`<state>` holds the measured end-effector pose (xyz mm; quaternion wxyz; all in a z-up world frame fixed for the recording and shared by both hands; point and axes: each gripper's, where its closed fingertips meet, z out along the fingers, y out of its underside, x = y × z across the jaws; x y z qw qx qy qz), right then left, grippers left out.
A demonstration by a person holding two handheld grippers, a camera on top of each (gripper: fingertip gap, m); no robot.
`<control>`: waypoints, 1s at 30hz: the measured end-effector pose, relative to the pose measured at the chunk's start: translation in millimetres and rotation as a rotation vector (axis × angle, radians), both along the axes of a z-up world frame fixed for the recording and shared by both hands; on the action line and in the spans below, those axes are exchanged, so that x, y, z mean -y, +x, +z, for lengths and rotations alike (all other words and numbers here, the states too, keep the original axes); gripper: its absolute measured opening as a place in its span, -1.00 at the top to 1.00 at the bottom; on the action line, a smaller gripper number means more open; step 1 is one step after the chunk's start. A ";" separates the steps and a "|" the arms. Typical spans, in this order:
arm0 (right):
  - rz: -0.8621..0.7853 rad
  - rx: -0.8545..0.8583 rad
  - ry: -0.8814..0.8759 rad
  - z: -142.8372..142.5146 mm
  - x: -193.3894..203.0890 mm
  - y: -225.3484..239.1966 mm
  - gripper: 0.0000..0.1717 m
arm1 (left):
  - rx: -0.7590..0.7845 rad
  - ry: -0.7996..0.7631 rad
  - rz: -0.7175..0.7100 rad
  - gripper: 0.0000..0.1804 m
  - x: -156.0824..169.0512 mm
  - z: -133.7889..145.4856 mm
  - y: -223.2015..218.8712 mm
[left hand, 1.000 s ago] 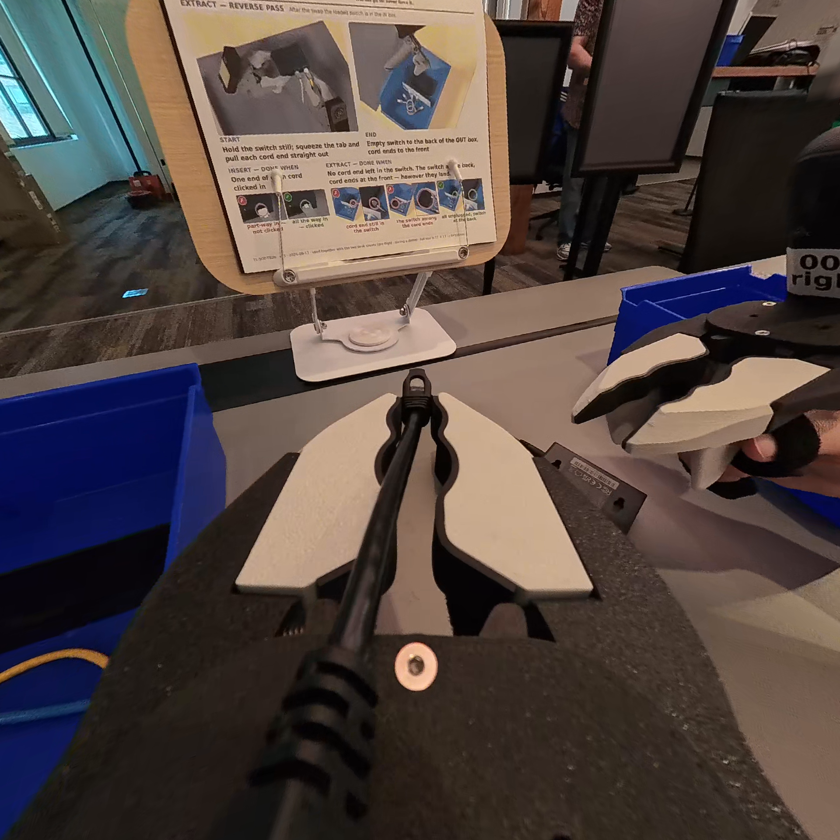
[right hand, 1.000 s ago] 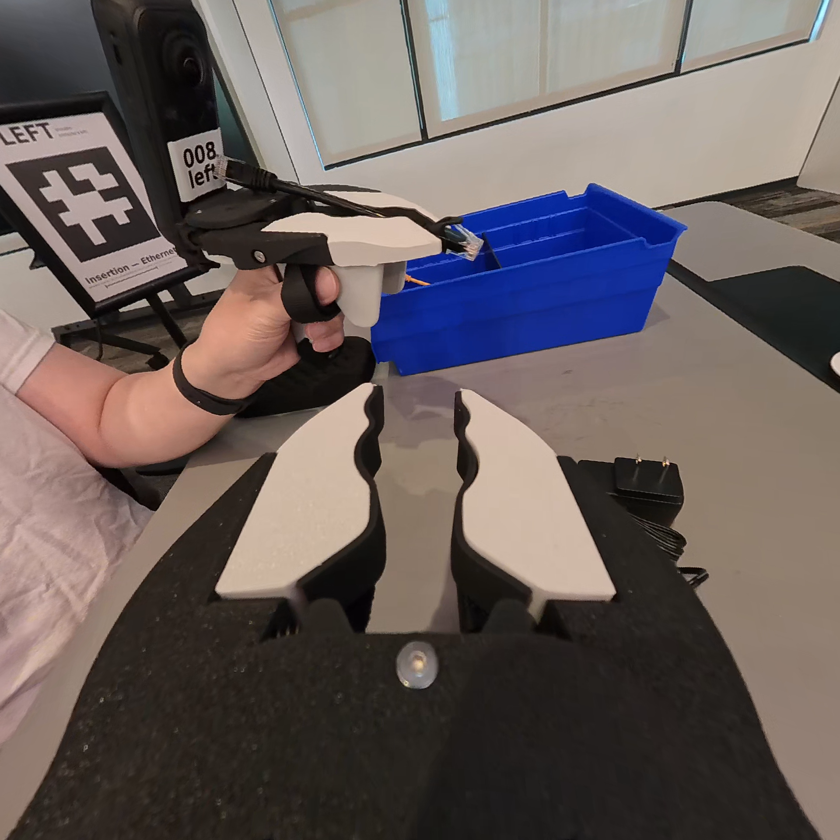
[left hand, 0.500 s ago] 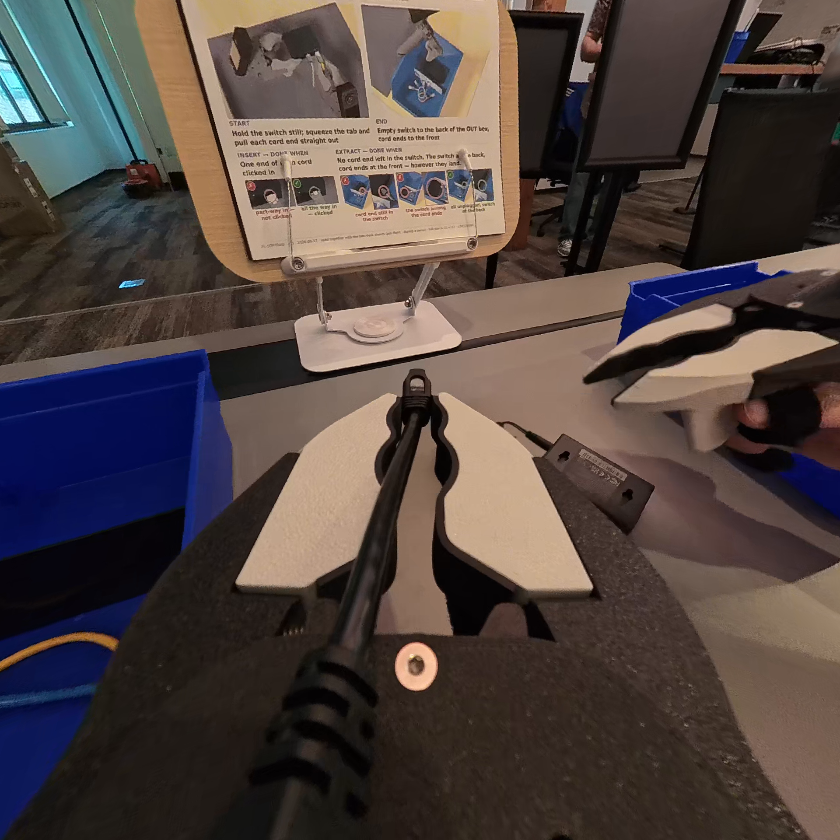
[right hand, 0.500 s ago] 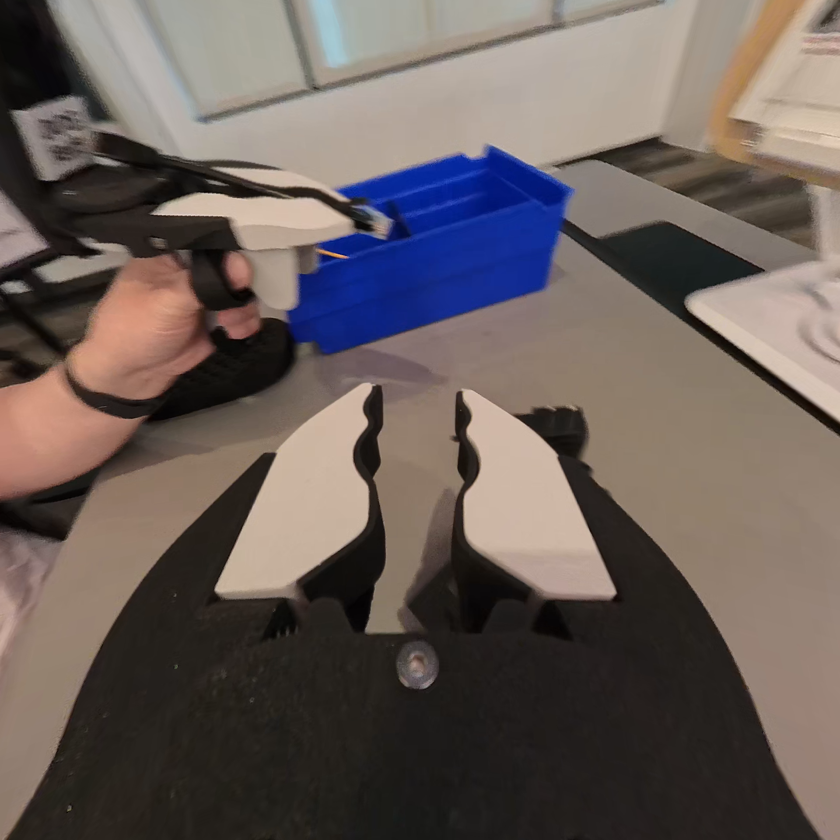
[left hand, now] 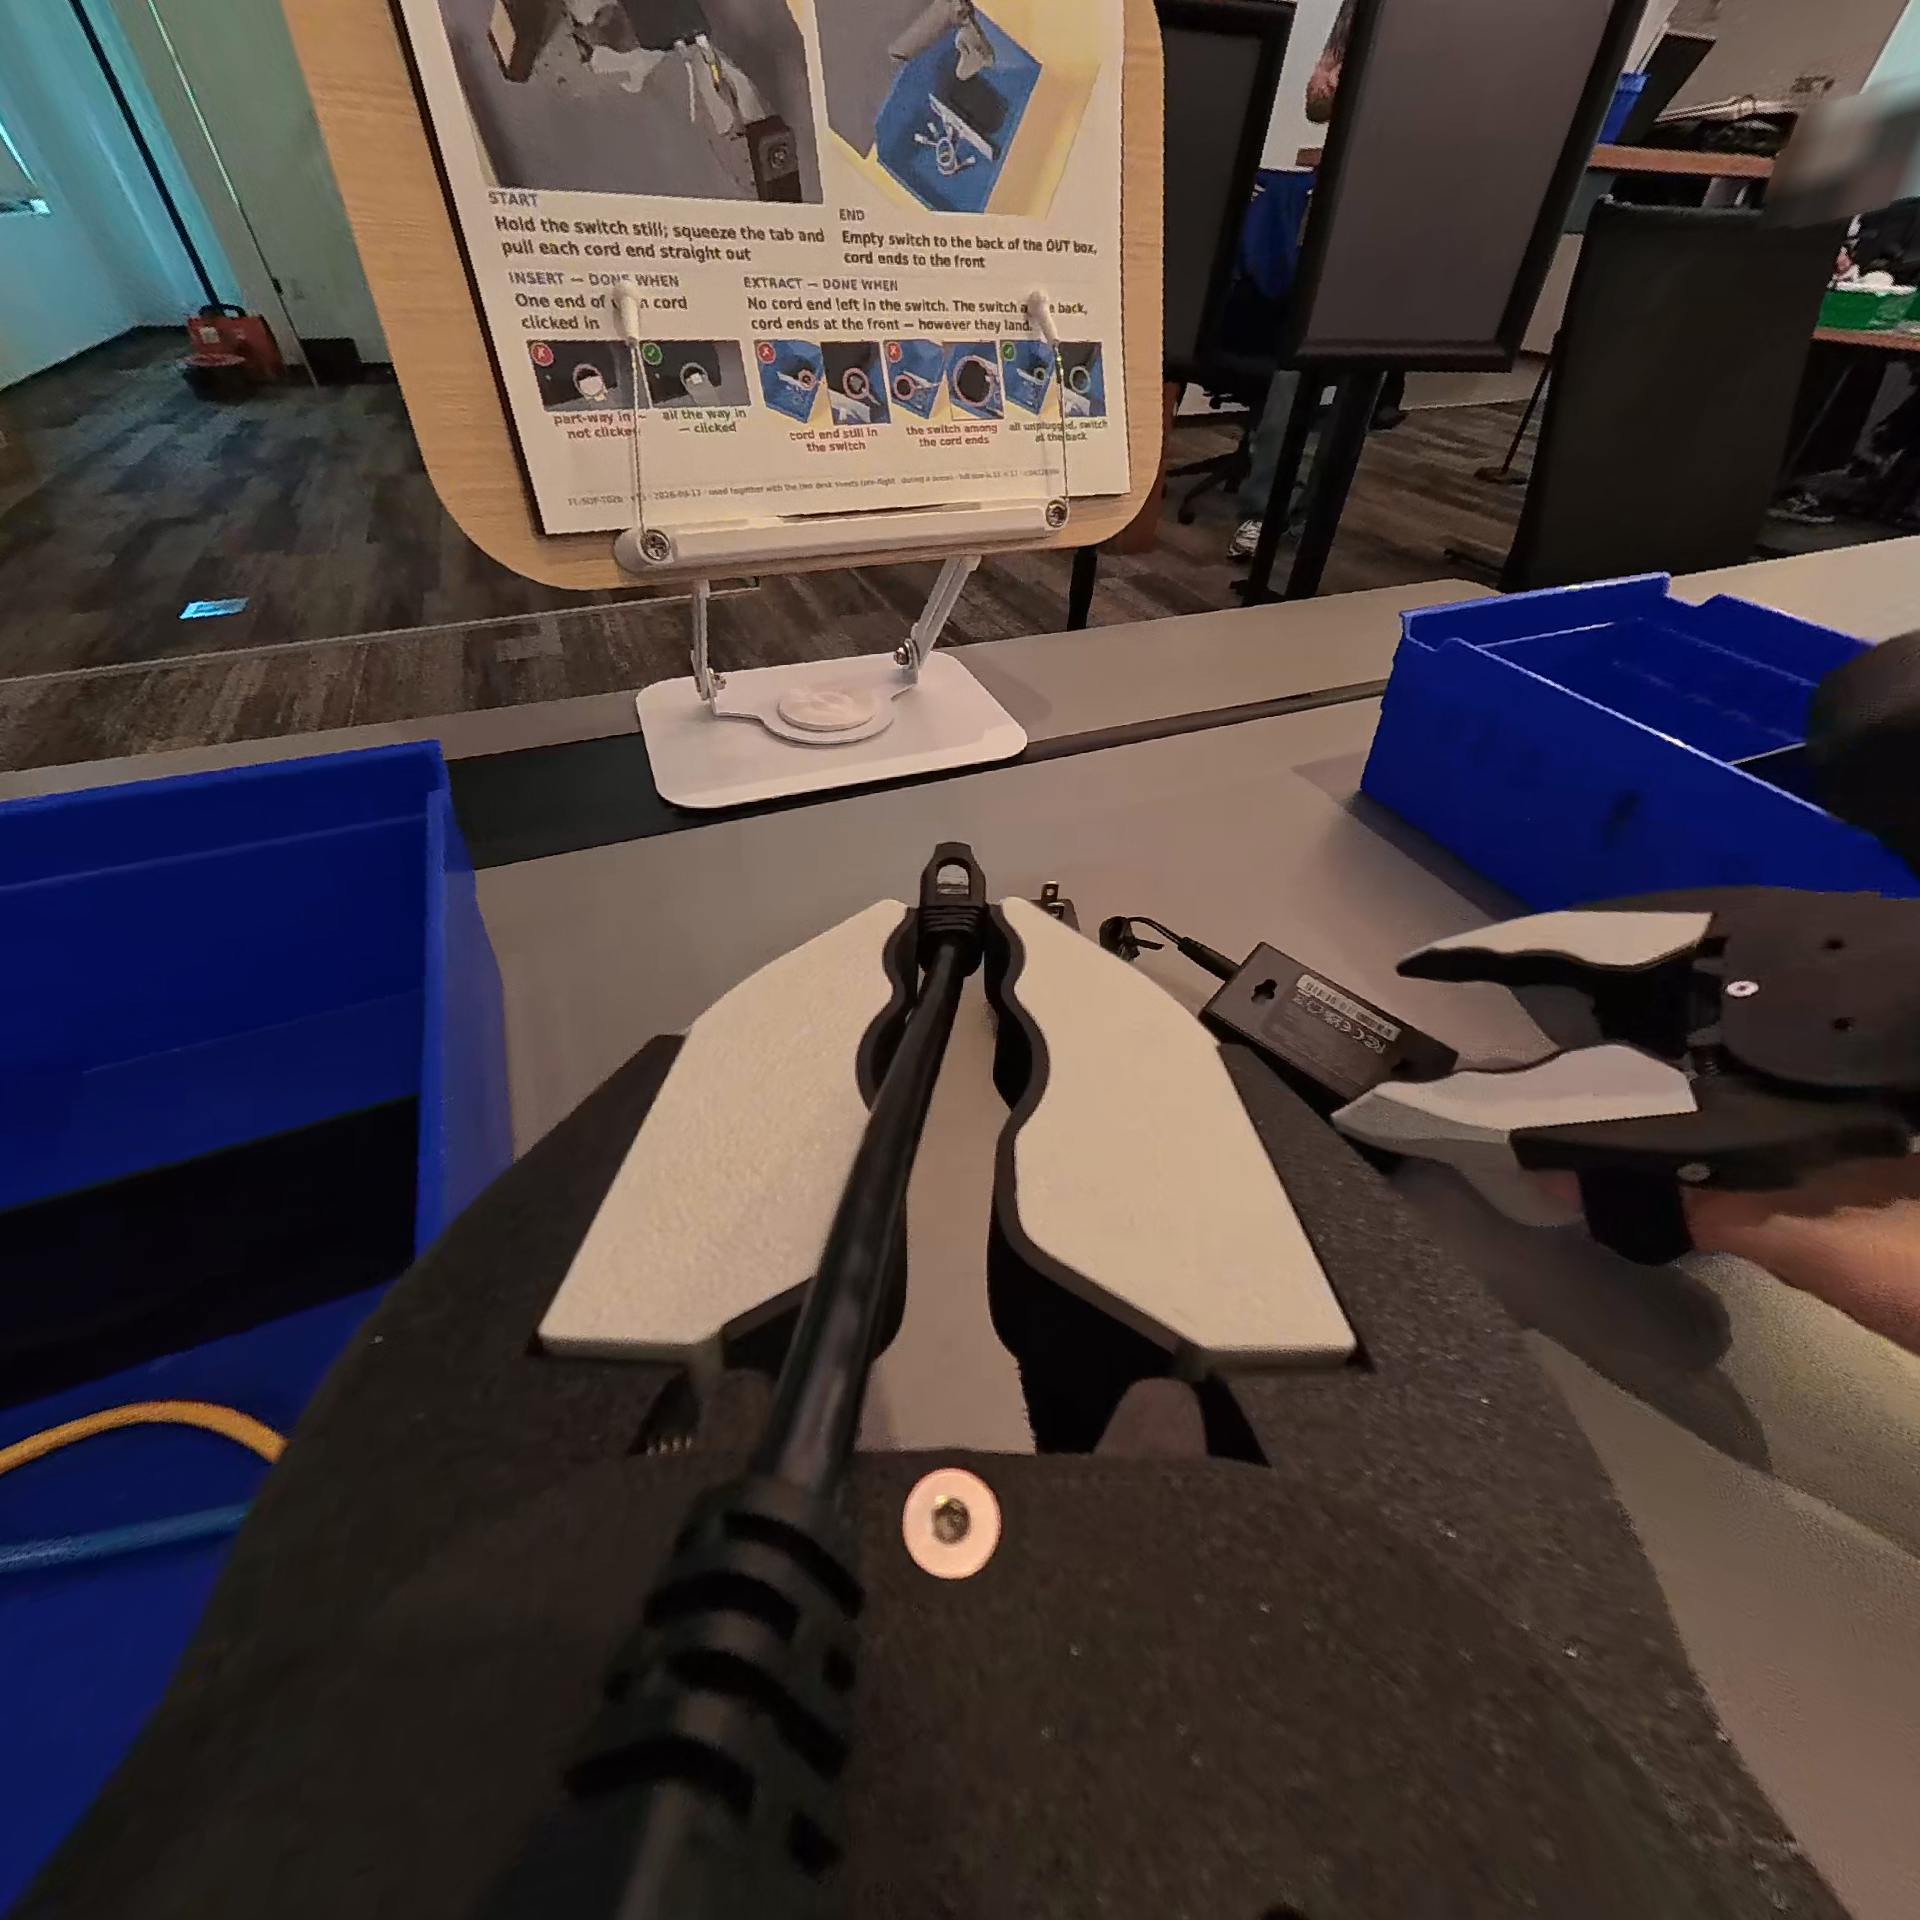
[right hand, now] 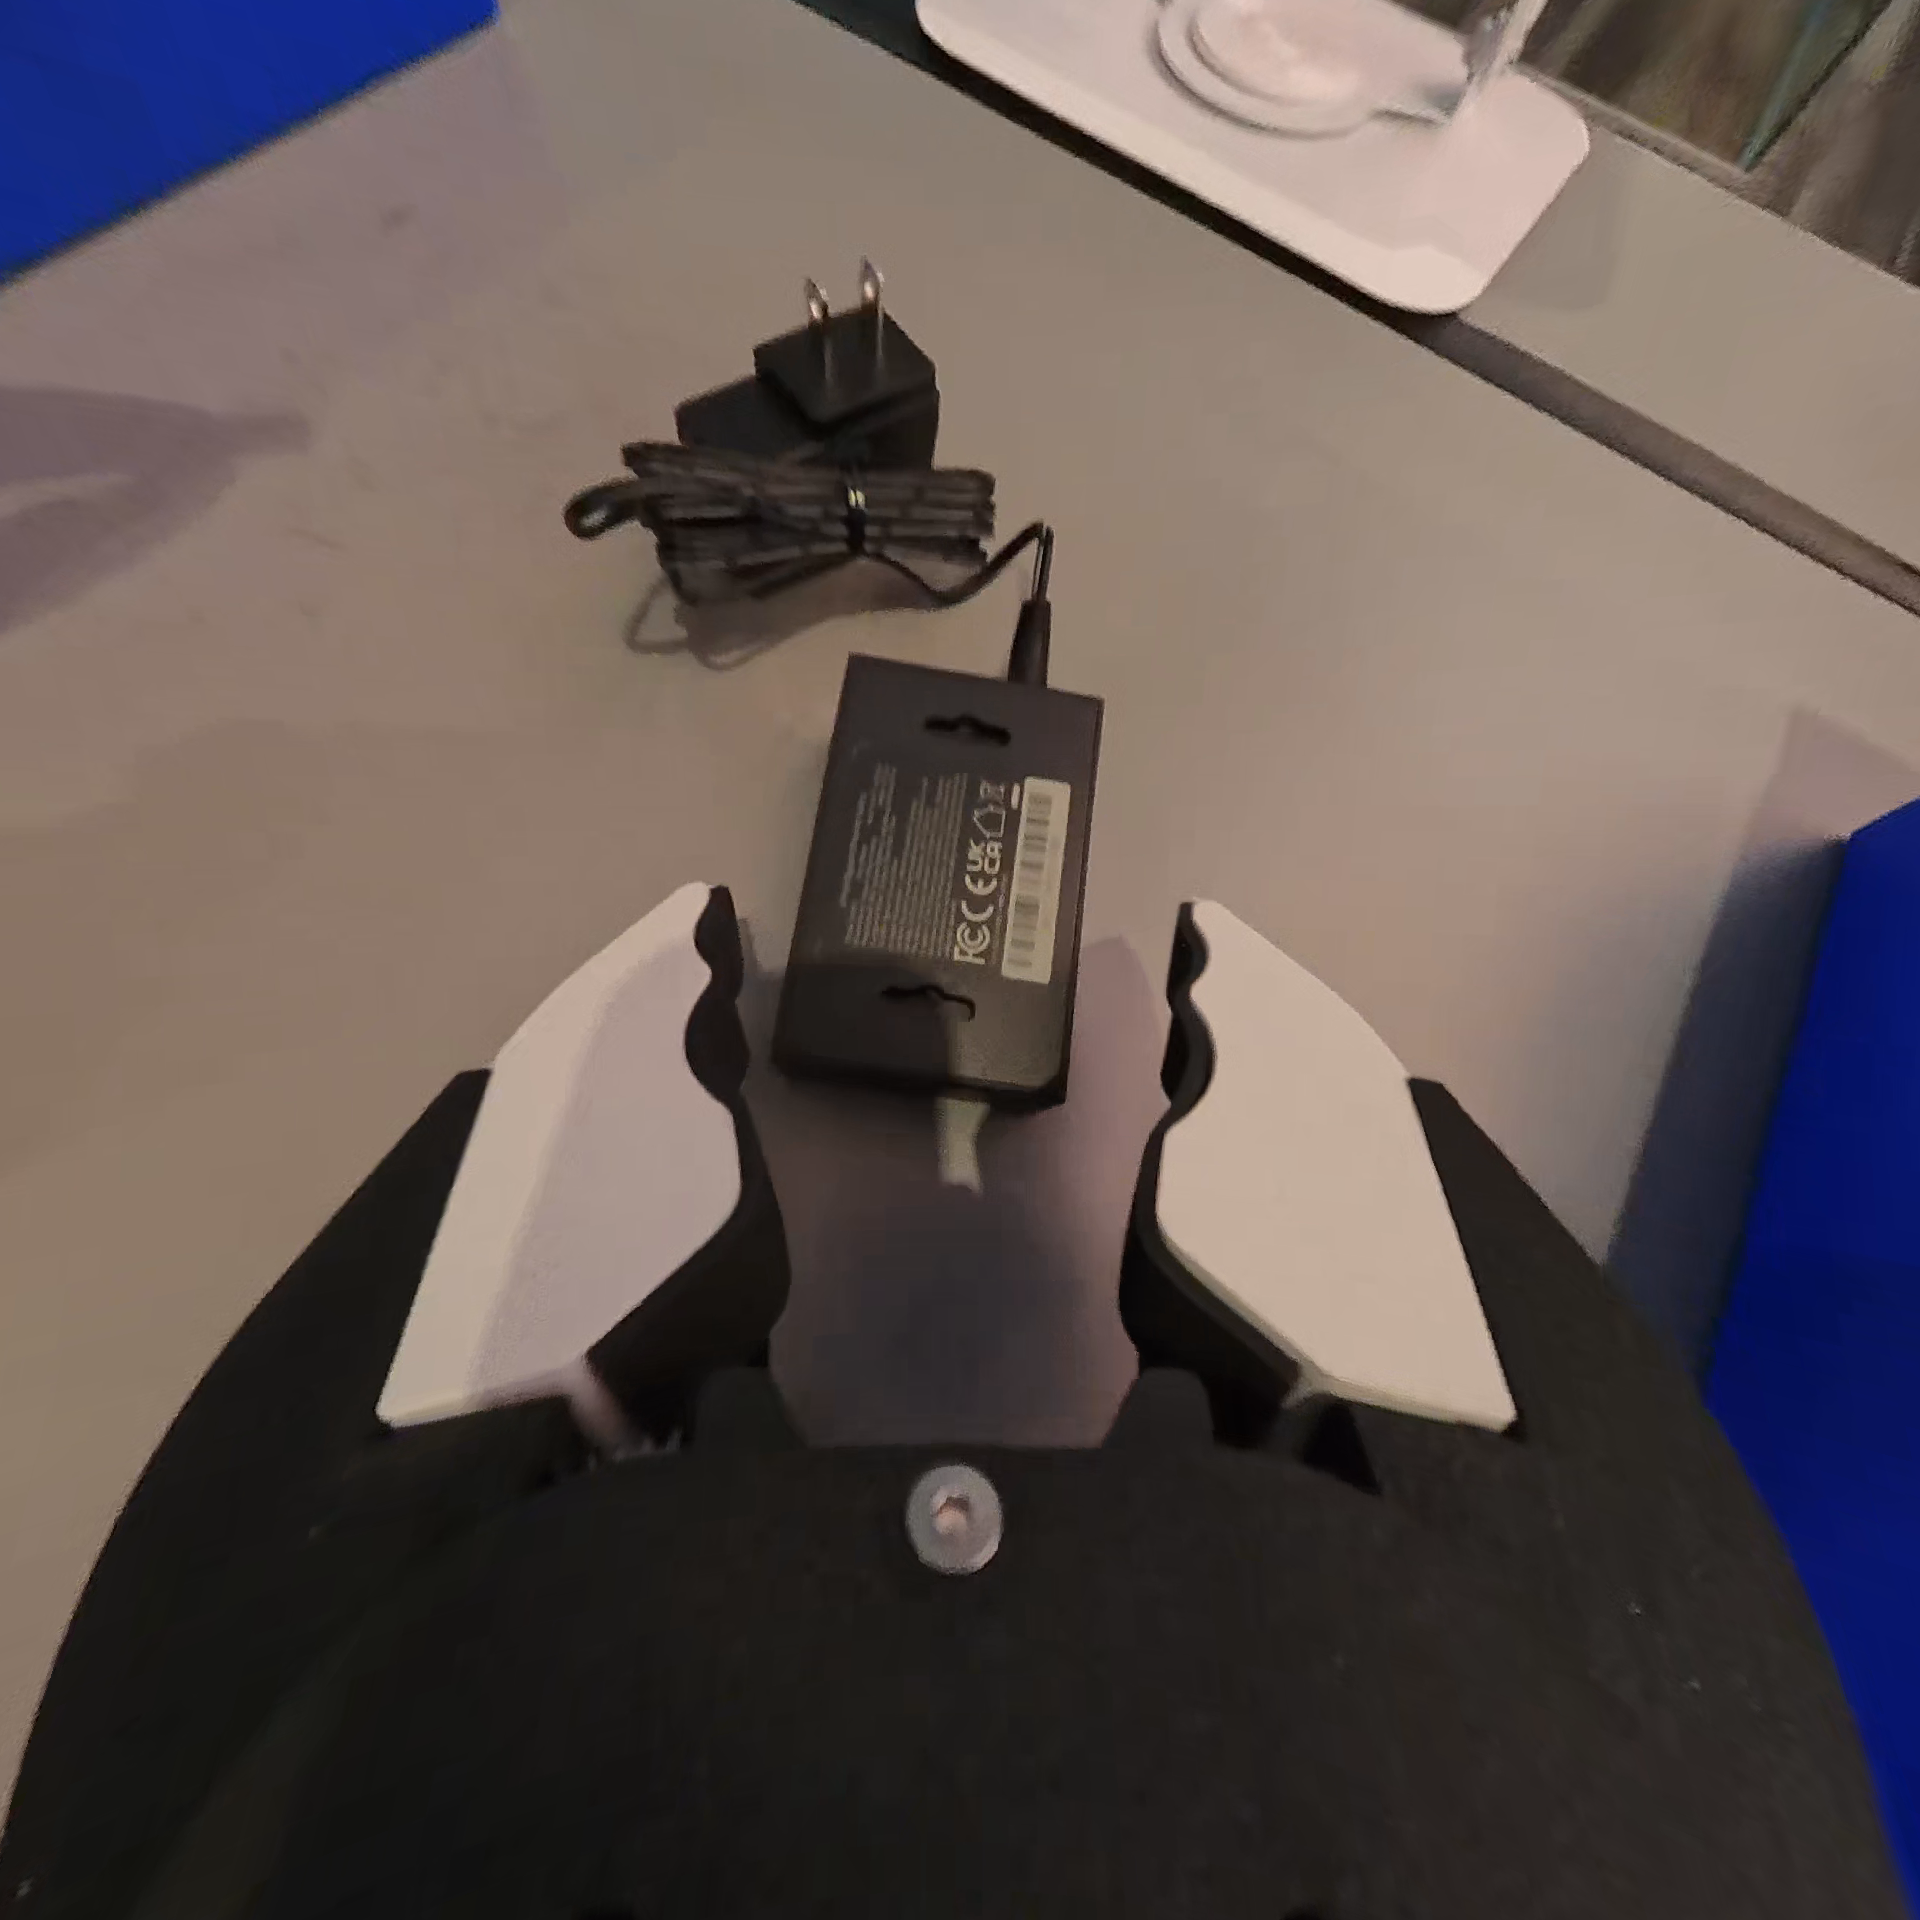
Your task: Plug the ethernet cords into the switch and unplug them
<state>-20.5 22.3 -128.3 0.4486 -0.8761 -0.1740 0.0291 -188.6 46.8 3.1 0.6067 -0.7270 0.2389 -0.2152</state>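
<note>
My left gripper (left hand: 951,920) is shut on a black ethernet cord (left hand: 883,1164). Its booted plug (left hand: 951,883) sticks out past the fingertips, above the grey table. The black switch (right hand: 940,894) lies label side up on the table, with a grey cord end (right hand: 961,1143) at its near edge. My right gripper (right hand: 951,914) is open wide, its fingers on either side of the switch's near half with a gap on both sides. In the left wrist view, the right gripper (left hand: 1371,1039) reaches the switch (left hand: 1309,1023) from the right.
A black power adapter with bundled cord (right hand: 821,457) lies beyond the switch and is plugged into it. A blue bin (left hand: 208,935) with a yellow cable (left hand: 135,1418) stands at the left, another blue bin (left hand: 1610,748) at the right. An instruction board's white stand (left hand: 831,717) is at the back. The gap from one gripper's tips to the other's is roughly 20 cm.
My right gripper swung down and across to the switch and opened wide around it. My left gripper kept its hold on the black cord and hardly moved.
</note>
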 end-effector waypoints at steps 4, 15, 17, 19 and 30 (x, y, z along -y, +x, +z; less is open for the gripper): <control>-0.034 0.032 -0.034 -17.1 2.7 7.3 0.06 | 0.010 -0.003 -0.031 0.88 3.2 0.3 5.9; -0.005 0.013 -0.075 -25.2 1.3 2.2 0.26 | 0.021 -0.008 -0.073 0.88 6.1 -3.4 14.0; 0.006 0.009 -0.080 -25.7 0.6 1.9 0.27 | 0.015 -0.005 -0.087 0.88 8.2 -4.5 16.9; 0.021 0.003 -0.094 -25.8 0.9 2.2 0.27 | -0.003 0.002 -0.102 0.88 10.8 -6.1 20.1; 0.249 -0.758 -0.582 -2.8 33.0 -22.9 0.28 | -0.056 -0.009 -0.191 0.88 24.3 -16.3 34.0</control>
